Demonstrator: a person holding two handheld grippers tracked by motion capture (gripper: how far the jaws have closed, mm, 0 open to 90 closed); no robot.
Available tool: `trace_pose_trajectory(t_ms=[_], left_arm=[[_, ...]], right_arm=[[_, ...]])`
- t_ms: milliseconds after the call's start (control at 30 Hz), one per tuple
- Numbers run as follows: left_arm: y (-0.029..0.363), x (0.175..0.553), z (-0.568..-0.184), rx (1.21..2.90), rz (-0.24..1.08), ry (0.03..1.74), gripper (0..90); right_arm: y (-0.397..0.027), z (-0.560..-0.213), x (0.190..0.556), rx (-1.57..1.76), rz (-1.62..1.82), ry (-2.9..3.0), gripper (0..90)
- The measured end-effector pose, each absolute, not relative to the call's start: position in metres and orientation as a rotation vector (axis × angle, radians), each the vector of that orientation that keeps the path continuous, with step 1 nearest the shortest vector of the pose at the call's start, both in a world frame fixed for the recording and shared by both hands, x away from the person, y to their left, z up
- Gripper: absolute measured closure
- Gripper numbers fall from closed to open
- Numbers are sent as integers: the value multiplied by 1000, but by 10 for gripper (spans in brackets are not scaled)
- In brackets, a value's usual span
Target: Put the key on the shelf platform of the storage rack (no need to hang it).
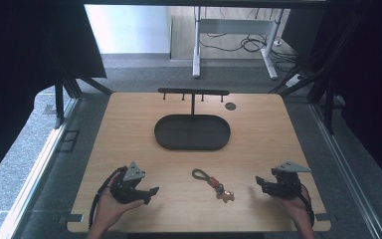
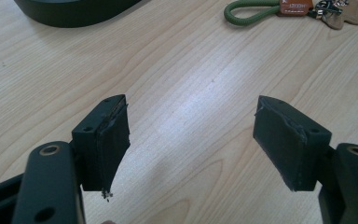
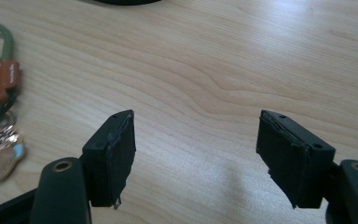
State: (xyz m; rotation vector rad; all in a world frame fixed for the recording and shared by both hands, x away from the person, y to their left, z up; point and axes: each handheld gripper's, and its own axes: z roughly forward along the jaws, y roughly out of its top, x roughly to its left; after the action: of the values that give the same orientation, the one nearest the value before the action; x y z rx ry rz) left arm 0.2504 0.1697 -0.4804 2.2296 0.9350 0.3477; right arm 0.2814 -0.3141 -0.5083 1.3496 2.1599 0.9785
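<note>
A keychain (image 1: pixel 213 182) with a green cord loop, an orange tag and small charms lies on the wooden table (image 1: pixel 129 129) near its front edge, between both hands. It also lies at the top right in the left gripper view, keychain (image 2: pixel 289 8), and at the left edge in the right gripper view, keychain (image 3: pixel 0 88). My left gripper (image 1: pixel 151 194) rests at the front left, open, nothing between its jaws (image 2: pixel 191 144). My right gripper (image 1: pixel 259 183) rests at the front right, open and empty (image 3: pixel 196 156), pointing toward the keychain.
A dark oval tray (image 1: pixel 192 132) sits in the middle of the table, its edge at the top of the left gripper view (image 2: pixel 74 11). Behind it stands a black rack with hooks (image 1: pixel 193 93). A small dark disc (image 1: pixel 230 106) lies at the back right.
</note>
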Motion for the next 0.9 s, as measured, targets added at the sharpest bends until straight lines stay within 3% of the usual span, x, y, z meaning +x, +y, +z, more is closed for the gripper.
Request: trace_pose_trajectory(t_ms=[467,900], left_arm=[[175,251,-477,2205,348,941,275],[184,254,-478,2187,335,957,275]], right_arm=[[-314,-474,272,1274,865,2276,325],[-282,-449,288,1260,763,2408,348]])
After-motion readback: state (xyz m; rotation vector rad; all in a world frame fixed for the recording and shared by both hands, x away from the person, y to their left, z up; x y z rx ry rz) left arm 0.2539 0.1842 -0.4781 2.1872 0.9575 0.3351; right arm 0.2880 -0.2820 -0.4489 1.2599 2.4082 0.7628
